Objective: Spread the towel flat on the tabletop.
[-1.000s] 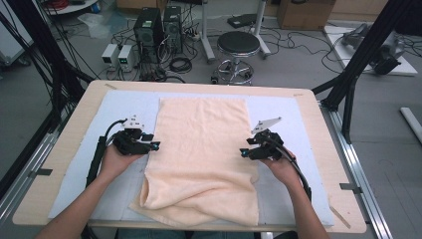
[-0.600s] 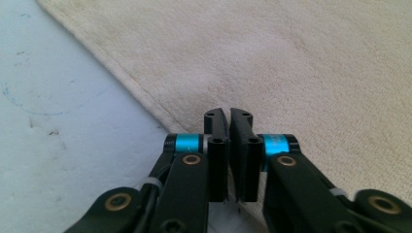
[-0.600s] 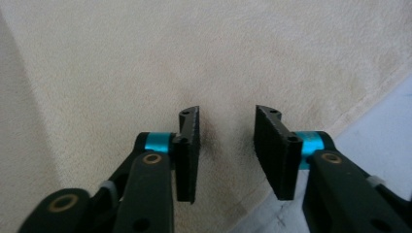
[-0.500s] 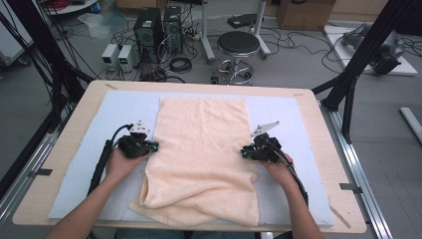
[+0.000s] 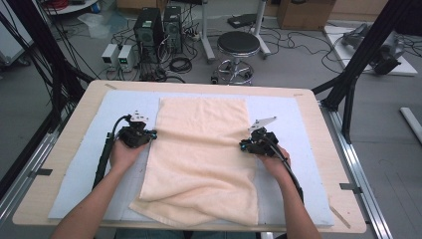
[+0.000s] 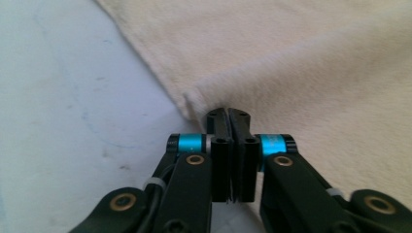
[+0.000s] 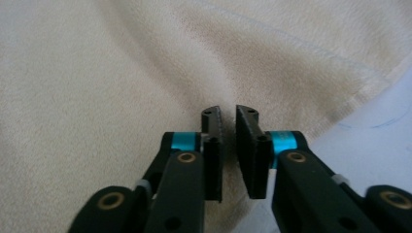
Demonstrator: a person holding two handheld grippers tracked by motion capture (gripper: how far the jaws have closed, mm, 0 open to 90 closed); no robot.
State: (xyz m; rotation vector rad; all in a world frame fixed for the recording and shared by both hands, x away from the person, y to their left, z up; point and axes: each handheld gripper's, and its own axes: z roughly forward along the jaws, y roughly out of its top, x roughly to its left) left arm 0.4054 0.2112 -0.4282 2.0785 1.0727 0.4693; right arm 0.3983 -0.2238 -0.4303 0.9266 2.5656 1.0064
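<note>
A cream towel (image 5: pixel 199 149) lies lengthwise on the pale blue mat (image 5: pixel 124 104), its near end rumpled. My left gripper (image 5: pixel 152 134) is at the towel's left edge. In the left gripper view the left gripper (image 6: pixel 228 112) has its jaws pressed together, having just been closing, with the towel (image 6: pixel 301 63) hem puckered at their tips. My right gripper (image 5: pixel 242 146) is at the towel's right edge. In the right gripper view the right gripper (image 7: pixel 228 110) keeps a narrow slit after closing, and a crease of the towel (image 7: pixel 97 73) runs into it.
The mat covers a wooden table (image 5: pixel 323 129) with bare strips either side of the towel. Beyond the far edge stand a round stool (image 5: pixel 239 45), computer towers (image 5: pixel 154 25) and floor cables. A black frame post (image 5: pixel 358 64) rises at the right.
Both grippers' jaws have closed at the towel's side edges. The left hand has shifted slightly towards the towel; the right hand has stayed put.
</note>
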